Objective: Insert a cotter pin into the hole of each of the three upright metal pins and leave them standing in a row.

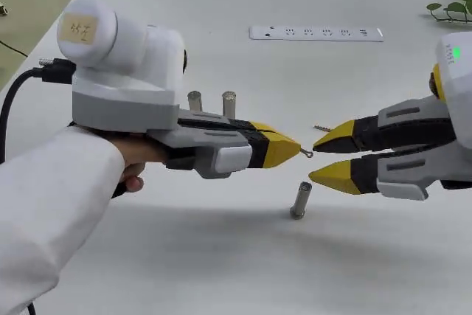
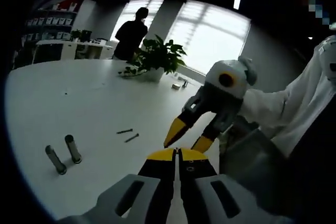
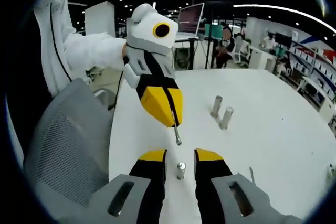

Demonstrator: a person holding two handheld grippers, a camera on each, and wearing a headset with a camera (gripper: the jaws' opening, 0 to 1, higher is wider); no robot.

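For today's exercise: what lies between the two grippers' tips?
A cotter pin, clamped in the left gripper, pointing at the open right gripper; head view.

1. I see a white power strip (image 1: 316, 32) lying flat on the white table (image 1: 184, 256), well beyond the tips of the left hand-held gripper (image 1: 296, 151).
2. In the left gripper view, a potted plant (image 2: 155, 59) stands far ahead of the jaws. A person (image 2: 131, 30) stands by the window behind it.
3. In the right gripper view, a grey mesh chair (image 3: 63, 145) sits left of the jaws, off the table's edge.
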